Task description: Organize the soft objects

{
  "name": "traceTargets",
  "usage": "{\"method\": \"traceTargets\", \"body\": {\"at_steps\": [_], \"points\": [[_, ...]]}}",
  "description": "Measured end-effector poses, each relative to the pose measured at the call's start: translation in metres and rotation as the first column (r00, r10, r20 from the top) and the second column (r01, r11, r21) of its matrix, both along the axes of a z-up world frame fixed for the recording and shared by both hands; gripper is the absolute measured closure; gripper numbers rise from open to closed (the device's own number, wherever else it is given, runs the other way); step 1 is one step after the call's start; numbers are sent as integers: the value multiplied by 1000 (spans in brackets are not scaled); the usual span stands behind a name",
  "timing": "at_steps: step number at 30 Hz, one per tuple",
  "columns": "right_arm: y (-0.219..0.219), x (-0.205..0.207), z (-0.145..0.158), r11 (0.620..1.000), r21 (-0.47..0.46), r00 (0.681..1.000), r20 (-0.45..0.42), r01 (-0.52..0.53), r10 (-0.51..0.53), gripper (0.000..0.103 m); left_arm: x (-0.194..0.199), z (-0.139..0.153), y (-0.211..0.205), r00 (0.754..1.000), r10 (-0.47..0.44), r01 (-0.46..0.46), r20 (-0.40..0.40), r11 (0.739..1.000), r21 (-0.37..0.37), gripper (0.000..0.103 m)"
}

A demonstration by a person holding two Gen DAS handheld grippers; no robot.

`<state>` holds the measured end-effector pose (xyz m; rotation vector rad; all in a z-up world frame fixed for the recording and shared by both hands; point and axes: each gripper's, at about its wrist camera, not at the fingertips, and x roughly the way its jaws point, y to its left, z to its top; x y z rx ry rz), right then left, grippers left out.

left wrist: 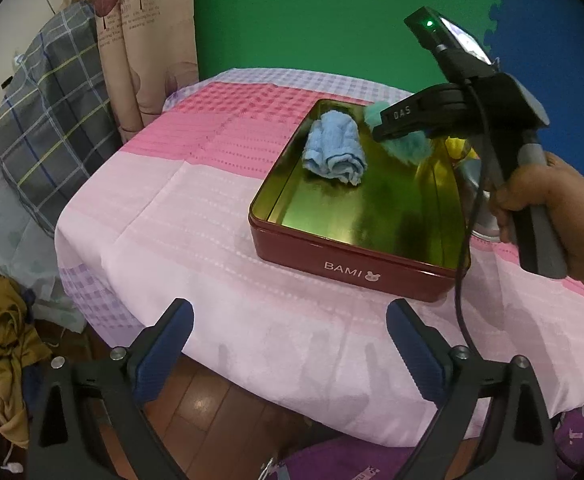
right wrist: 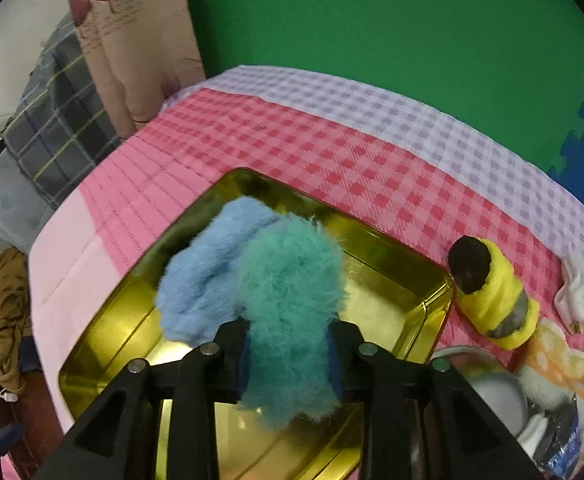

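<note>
Tablecloth [left wrist: 171, 220] in pink check, covering the whole table. On it, right of centre, red BAMI tin [left wrist: 352, 268], lid off, gold floor mostly bare.

Left gripper [left wrist: 289, 312] back at the near table edge, jaws spread wide, nothing between them, well apart from the tin. Right gripper [right wrist: 287, 356] angled down over the tin's far right part, carried by a hand [left wrist: 552, 208], pinching a teal fluffy roll [right wrist: 287, 292] at its near end, pads pressed into the fur on both sides.

Inside the tin, towards the far left corner, blue towel roll [left wrist: 334, 148], lying flat. Teal fluffy roll just to its right, long axis running straight away from the claw, roughly parallel to the blue one; touching the tin floor or not, cannot tell. Outside, just past the tin's right wall, yellow sock roll [right wrist: 496, 300] on the cloth.

Probably the placing step: straight down into the bare strip right of the towel roll, then release. Clearly the right hand's job, the left being far off. Some risk of fur clinging to the pads.
</note>
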<state>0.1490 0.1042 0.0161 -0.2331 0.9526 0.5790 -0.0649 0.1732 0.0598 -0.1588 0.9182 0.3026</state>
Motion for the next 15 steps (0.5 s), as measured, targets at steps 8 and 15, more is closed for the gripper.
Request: {"method": "traceTargets", "body": {"at_steps": [8,15], "points": [[-1,8,-2,1000,5,999,19,29,-29,52,5,-8,4,999,8,-9,-43,1000,-26,7],[-14,-14,30,993,116,990,140,19,-35,44,5,-10,2,998,3,-4,-59,1000,-24,7]]}}
